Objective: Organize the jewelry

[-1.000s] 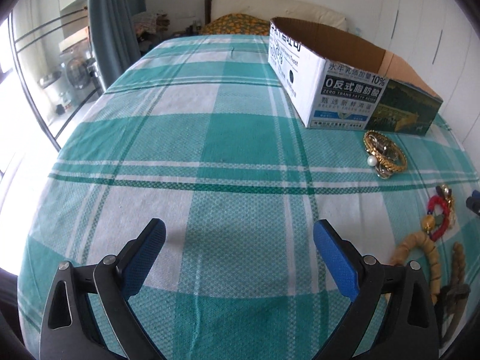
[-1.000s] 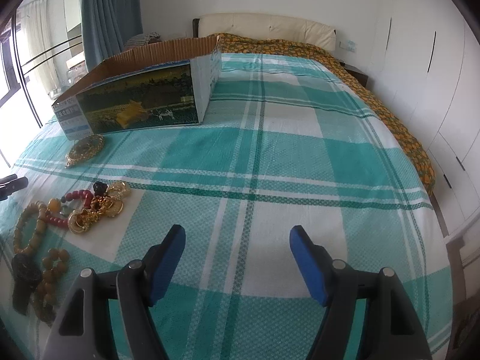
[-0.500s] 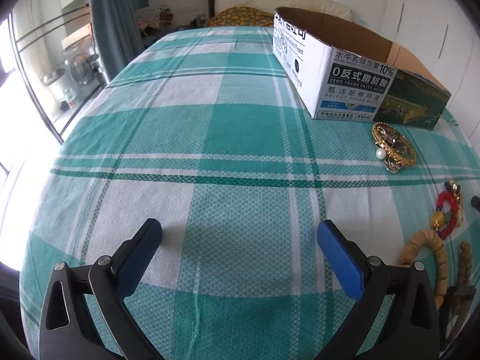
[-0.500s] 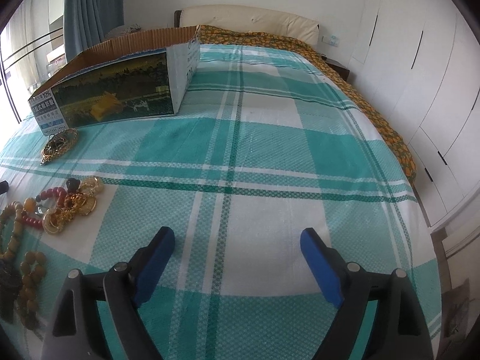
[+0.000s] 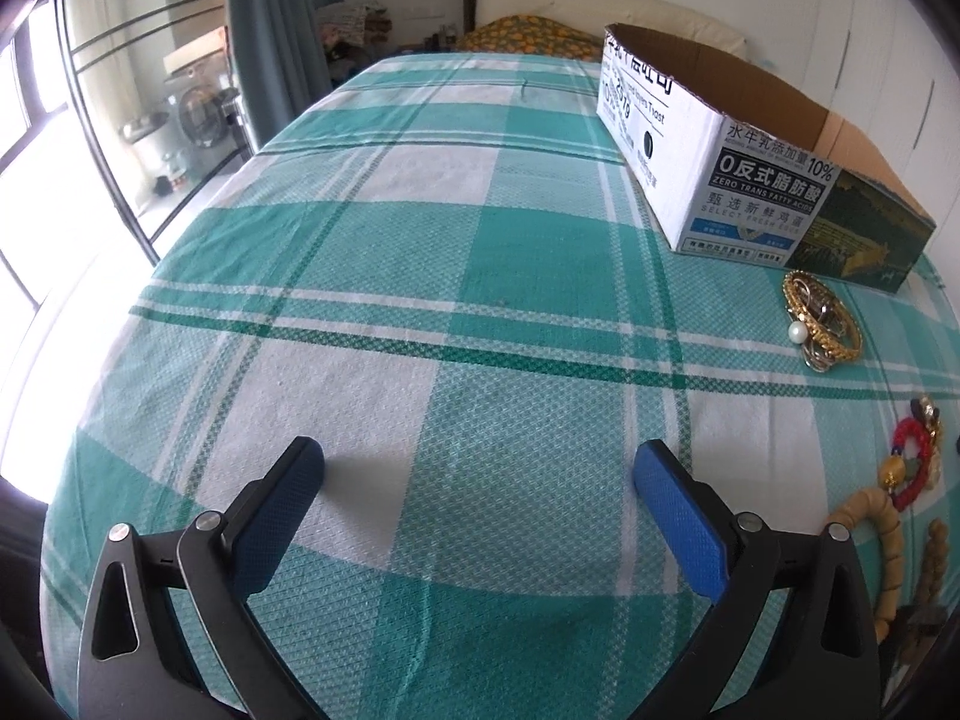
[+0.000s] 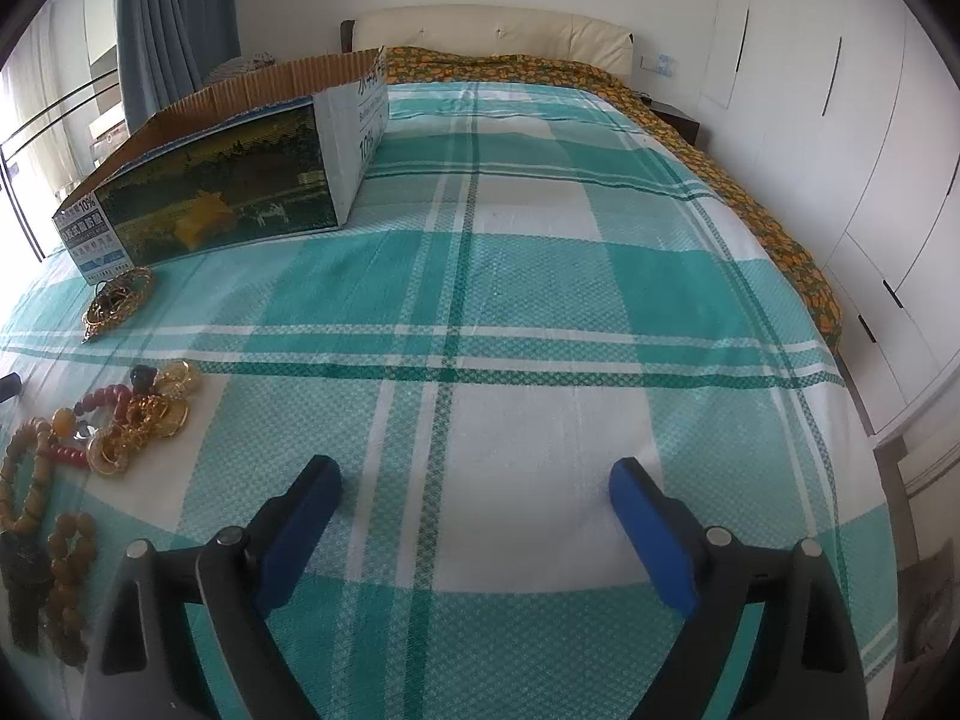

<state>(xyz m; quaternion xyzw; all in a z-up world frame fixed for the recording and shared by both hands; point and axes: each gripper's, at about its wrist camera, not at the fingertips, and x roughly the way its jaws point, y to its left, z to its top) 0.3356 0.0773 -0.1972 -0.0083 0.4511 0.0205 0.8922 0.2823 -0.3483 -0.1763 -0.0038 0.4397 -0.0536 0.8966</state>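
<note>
An open cardboard box stands on the green plaid bedspread. In front of it lies a heap of gold bangles with a pearl. Nearer me lie a red bead bracelet with gold rings and tan wooden bead strings. My left gripper hovers open over bare cloth, left of the jewelry. My right gripper is over bare cloth right of the jewelry, its jaws opening with nothing between them.
The bed's headboard and an orange patterned quilt lie at the far end. White wardrobe doors run along the right; a blue curtain and a glass door are on the left.
The right gripper's jaws have spread wider. Both views have tilted slightly, shifting the box and jewelry in the frames; nothing on the bed has moved.
</note>
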